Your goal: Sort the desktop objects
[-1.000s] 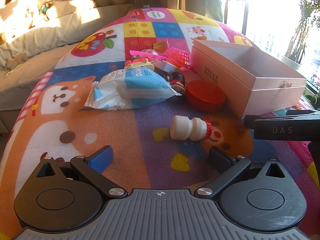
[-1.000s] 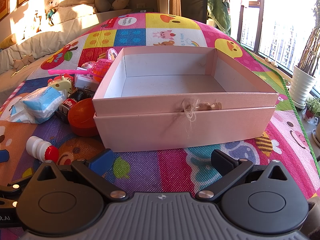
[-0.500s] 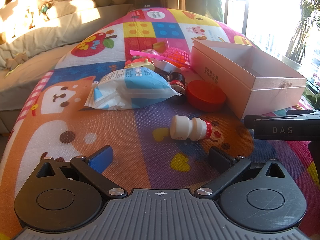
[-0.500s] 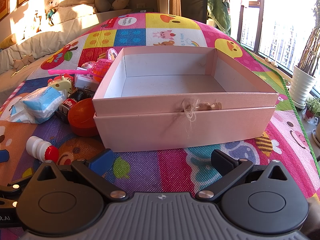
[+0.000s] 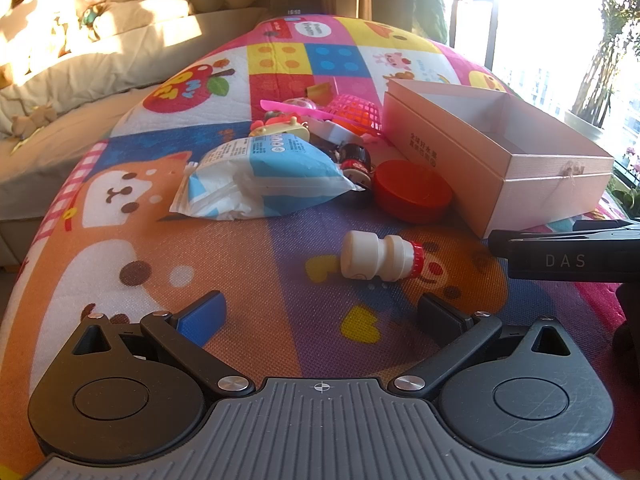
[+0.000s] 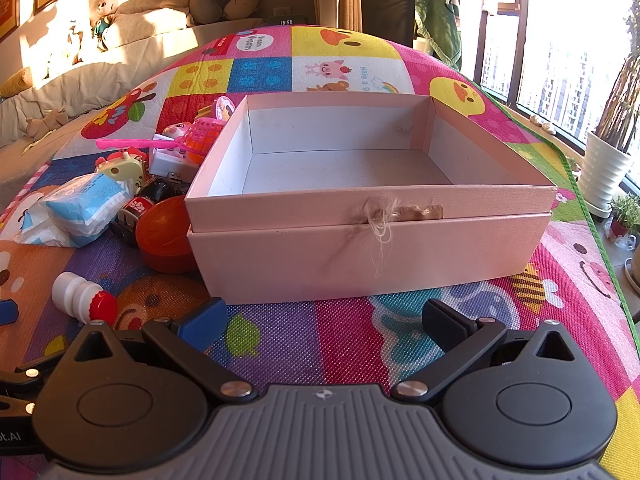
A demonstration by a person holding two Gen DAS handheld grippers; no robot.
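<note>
Two grippers hover low over a bright patchwork play mat [image 5: 132, 240] printed with cartoon animals, and both have their jaws spread wide with nothing between them. Just ahead of the left gripper [image 5: 320, 312] a small white plastic drink bottle with a red foil cap [image 5: 380, 256] lies on its side on the mat, apart from everything else. Beyond it sits a blue and white soft plastic pack [image 5: 260, 180], and to its right a round red lid-shaped container [image 5: 412, 190] rests close against the side of an open pale pink cardboard box [image 5: 540, 176]. Between pack and lid a small dark can with red print [image 5: 354, 160] lies tipped over. Further back a heap of little toys crowds together: a pink plastic mesh basket [image 5: 352, 110] with a long pink handle, and a cream toy with red trim [image 5: 280, 128], though I can't quite make out what that one is.

The right gripper [image 6: 324, 320] faces the long front wall of the box [image 6: 360, 256], where a frayed twine tie [image 6: 380, 216] hangs. The box's white inside holds nothing. A white ribbed plant pot [image 6: 604, 172] stands off the mat by the window.
</note>
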